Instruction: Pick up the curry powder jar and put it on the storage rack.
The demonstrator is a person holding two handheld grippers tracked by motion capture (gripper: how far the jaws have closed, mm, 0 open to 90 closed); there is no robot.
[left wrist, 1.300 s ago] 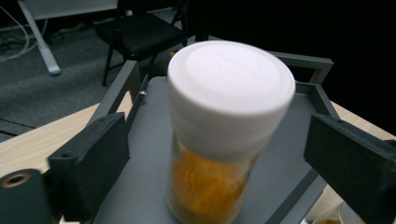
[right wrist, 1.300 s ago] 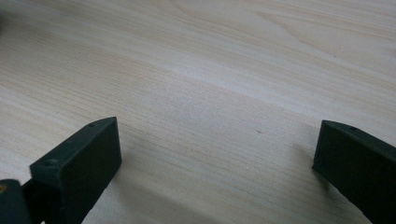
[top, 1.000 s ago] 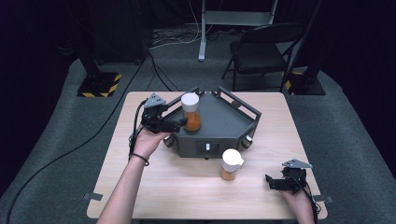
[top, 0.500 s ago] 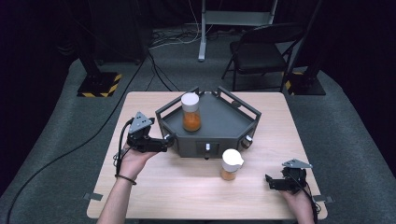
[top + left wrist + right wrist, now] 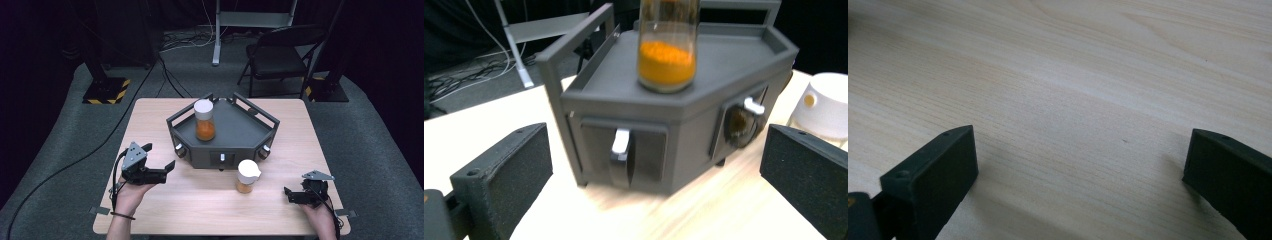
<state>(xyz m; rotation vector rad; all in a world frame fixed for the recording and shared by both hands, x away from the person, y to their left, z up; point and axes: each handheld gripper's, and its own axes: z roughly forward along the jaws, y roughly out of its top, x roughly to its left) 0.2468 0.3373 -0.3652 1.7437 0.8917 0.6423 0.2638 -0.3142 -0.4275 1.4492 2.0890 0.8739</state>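
Note:
A dark grey angular stand (image 5: 235, 131) sits mid-table with small knobs on its front faces. On its deck stands a glass jar of orange powder (image 5: 205, 120) with a white lid, seen close in the left gripper view (image 5: 668, 47). A second white-lidded jar (image 5: 248, 176) stands on the table before the stand and shows at the right edge (image 5: 826, 105). My left gripper (image 5: 160, 156) hovers open left of the stand, jaws wide apart and empty (image 5: 656, 175). My right gripper (image 5: 289, 195) rests open near the front right corner, above bare wood (image 5: 1078, 175).
The wooden table (image 5: 150, 115) has free room along its left side and front. A white lever (image 5: 620, 142) and a round knob (image 5: 740, 122) stick out of the stand's faces. A folding chair (image 5: 280, 55) stands beyond the table.
My left gripper has drawn back from the jar on the stand, toward the front left of the table, leaving the jar standing there. The right gripper has not moved.

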